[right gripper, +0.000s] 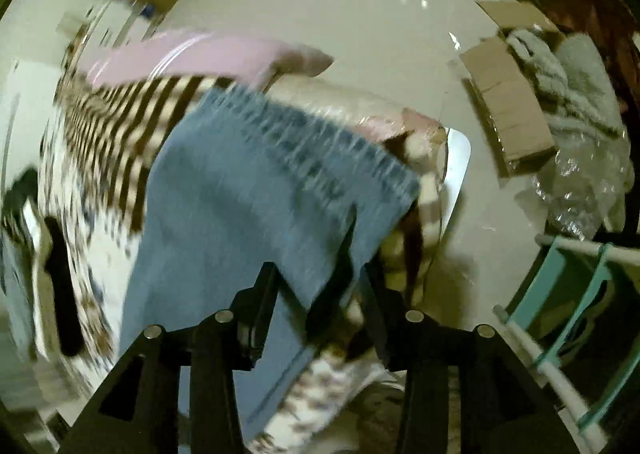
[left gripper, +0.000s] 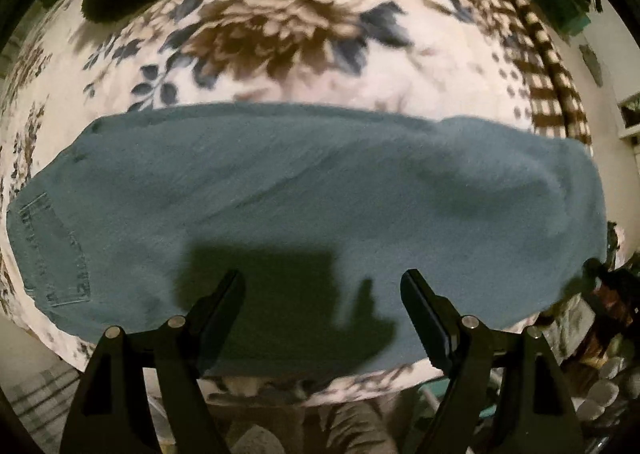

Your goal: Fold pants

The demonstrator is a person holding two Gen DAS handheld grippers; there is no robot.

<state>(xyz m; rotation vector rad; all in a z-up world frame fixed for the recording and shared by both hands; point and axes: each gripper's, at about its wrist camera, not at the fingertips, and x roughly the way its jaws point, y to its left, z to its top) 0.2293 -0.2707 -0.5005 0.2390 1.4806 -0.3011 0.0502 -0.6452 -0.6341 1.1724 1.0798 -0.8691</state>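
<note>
1. The pants point(left gripper: 304, 206) lay folded lengthwise across the floral blanket point(left gripper: 280, 26), spanning it along its near edge.
2. The left gripper point(left gripper: 322, 310) hovered over them, jaws wide, holding nothing.
3. The right gripper point(right gripper: 316, 286) pinched the pants' hem point(right gripper: 304, 150) near the blanket's striped edge point(right gripper: 120, 134); the view was blurred.

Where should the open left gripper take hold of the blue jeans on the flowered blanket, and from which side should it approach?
Probably at the near long edge of the jeans, coming from the near side. The left gripper hovers open just above that edge, which lies flat on the blanket, so one finger must slip underneath.
</note>
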